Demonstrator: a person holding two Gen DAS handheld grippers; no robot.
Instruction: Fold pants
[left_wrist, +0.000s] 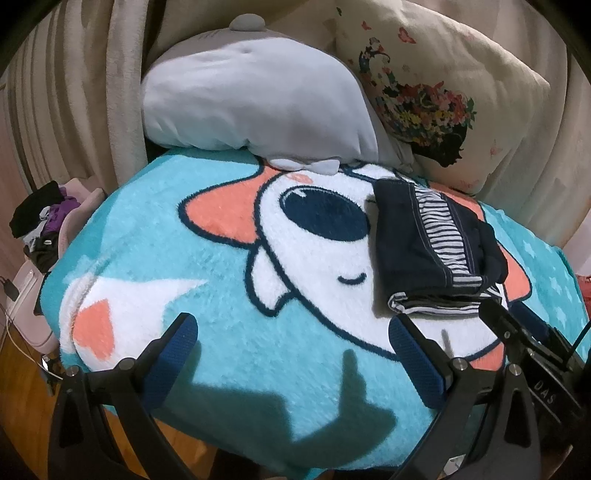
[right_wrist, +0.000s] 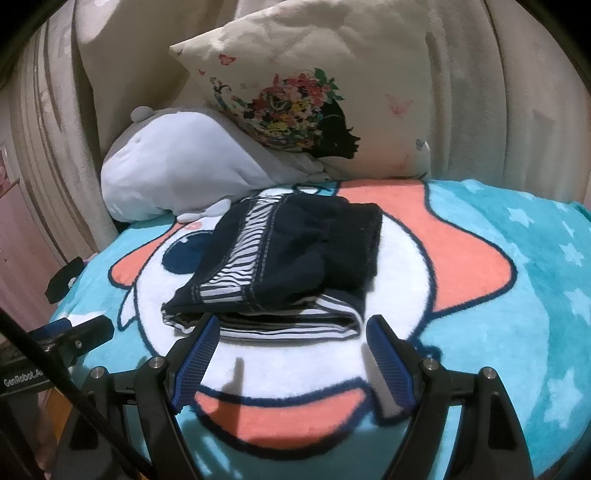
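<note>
The pants (right_wrist: 284, 266) lay folded into a compact bundle on the blanket (right_wrist: 517, 295); little seemed left. Both grippers, left (left_wrist: 291, 354) and right (right_wrist: 291, 354), were spread and empty.

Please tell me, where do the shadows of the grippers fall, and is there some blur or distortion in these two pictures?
Left wrist view: left gripper casts dark shadows on the blanket below its fingers; fisheye bends the edges.
Right wrist view: right gripper throws thin shadows near the folded pants; the pillow behind looks slightly soft, corners dark.
</note>
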